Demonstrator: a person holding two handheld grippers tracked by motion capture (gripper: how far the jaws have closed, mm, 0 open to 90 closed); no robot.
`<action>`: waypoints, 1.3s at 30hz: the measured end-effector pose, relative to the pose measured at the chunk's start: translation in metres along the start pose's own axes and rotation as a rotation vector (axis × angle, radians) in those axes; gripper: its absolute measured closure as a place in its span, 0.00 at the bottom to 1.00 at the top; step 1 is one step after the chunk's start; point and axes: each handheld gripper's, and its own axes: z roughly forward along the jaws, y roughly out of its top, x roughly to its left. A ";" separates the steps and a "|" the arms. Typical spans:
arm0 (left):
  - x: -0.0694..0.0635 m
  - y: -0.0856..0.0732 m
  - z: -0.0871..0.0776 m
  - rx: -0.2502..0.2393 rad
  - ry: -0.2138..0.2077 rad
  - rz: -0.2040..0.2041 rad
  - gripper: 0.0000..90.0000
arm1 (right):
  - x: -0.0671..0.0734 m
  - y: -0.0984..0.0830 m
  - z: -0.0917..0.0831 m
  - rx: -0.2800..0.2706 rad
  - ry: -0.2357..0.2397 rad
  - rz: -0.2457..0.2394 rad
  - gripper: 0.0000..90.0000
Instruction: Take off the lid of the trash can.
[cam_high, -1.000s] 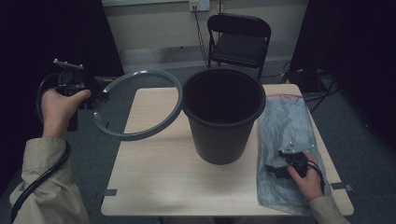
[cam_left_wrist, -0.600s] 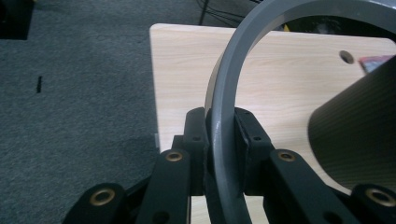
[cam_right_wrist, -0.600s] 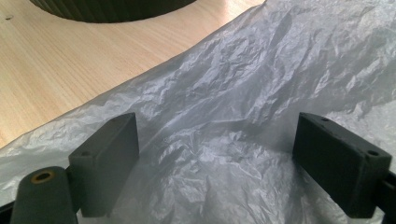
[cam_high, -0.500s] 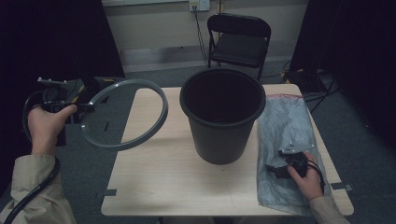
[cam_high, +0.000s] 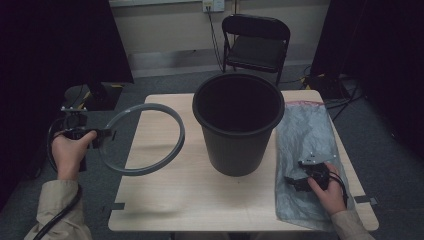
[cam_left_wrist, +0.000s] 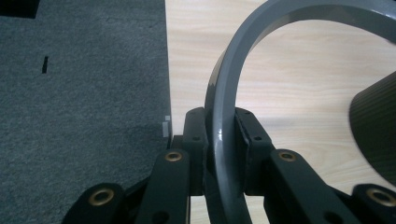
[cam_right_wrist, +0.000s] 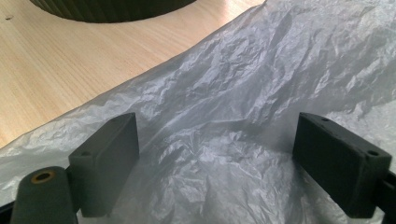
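Note:
A grey plastic ring (cam_high: 143, 139) hangs over the table's left edge, tilted, its near rim low over the wood. My left gripper (cam_high: 102, 135) is shut on the ring's left rim (cam_left_wrist: 224, 135), with both pads pressed against it. A black ribbed bin (cam_high: 238, 122) stands upright in the middle of the table. To its right lies a crumpled clear plastic bag (cam_high: 305, 145). My right gripper (cam_high: 295, 182) rests on the bag's near part, its jaws wide open over the plastic (cam_right_wrist: 219, 158) and nothing pinched between them.
The light wooden table (cam_high: 165, 200) has free room in front of the bin. A black folding chair (cam_high: 255, 42) stands behind the table. Dark equipment (cam_high: 95, 95) sits on the grey carpet at the left, and cables (cam_high: 330, 87) lie at the back right.
My left hand has carried the ring down and toward the near side, so it now hangs lower beside the table's left edge. The right hand has stayed on the bag.

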 end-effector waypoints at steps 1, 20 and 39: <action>0.000 -0.003 0.003 -0.006 -0.002 -0.007 0.85 | 0.000 0.000 0.000 0.000 0.000 0.000 0.15; -0.002 -0.060 0.068 0.055 -0.001 -0.032 0.85 | 0.000 0.000 0.000 0.000 0.000 0.000 0.15; -0.006 -0.057 0.126 0.066 0.030 -0.068 0.84 | 0.000 0.000 0.000 0.000 0.000 0.000 0.15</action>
